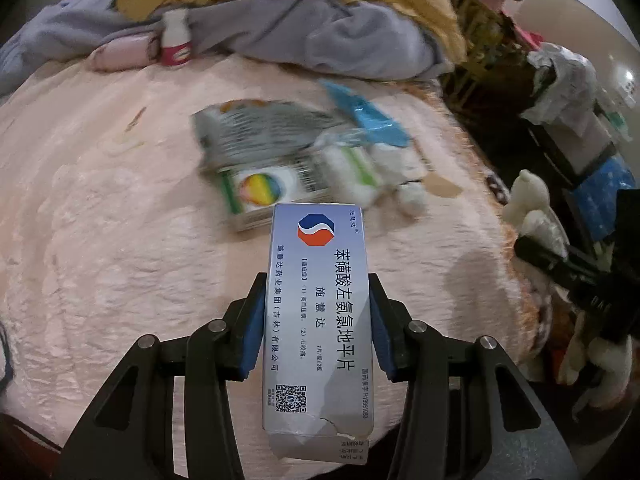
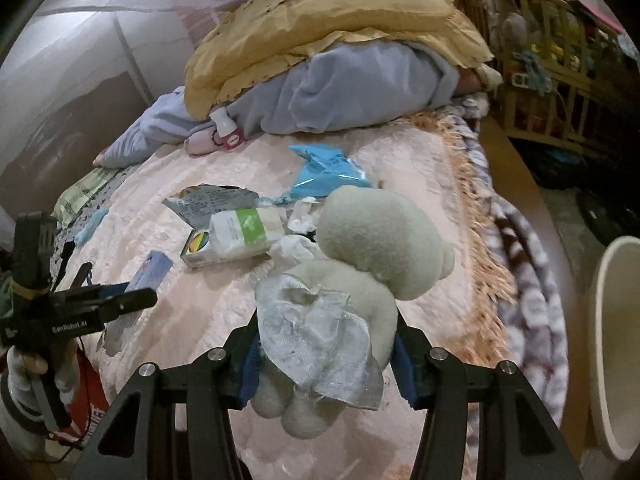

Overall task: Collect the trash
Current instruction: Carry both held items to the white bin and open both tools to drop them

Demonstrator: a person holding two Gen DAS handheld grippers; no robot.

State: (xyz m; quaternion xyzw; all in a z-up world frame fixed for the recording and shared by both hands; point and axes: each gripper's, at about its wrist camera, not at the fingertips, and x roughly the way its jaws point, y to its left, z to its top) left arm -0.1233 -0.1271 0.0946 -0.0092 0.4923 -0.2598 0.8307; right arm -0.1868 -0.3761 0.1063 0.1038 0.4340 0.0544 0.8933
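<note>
The left gripper [image 1: 318, 320] is clamped on a long medicine box [image 1: 318, 320], held up over a pink bed cover [image 1: 120, 220], and the right gripper [image 2: 324, 354] is squeezed tight on a soft toy [image 2: 360, 260] with a shiny ribbon. More trash lies on the bed ahead: boxes [image 2: 236, 236], a blue wrapper [image 2: 324, 168] and tissues [image 2: 290, 248]. Behind it sit a yellow blanket [image 2: 320, 32], a grey blanket [image 2: 352, 88] and a small bottle [image 2: 229, 130], with a wooden crib [image 2: 540, 52] beside the bed

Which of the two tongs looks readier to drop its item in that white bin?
Probably the left tongs, if trash goes first: they grip a torn medicine box. The right tongs hang nearer the white bin but hold a plush toy, not obvious trash.
</note>
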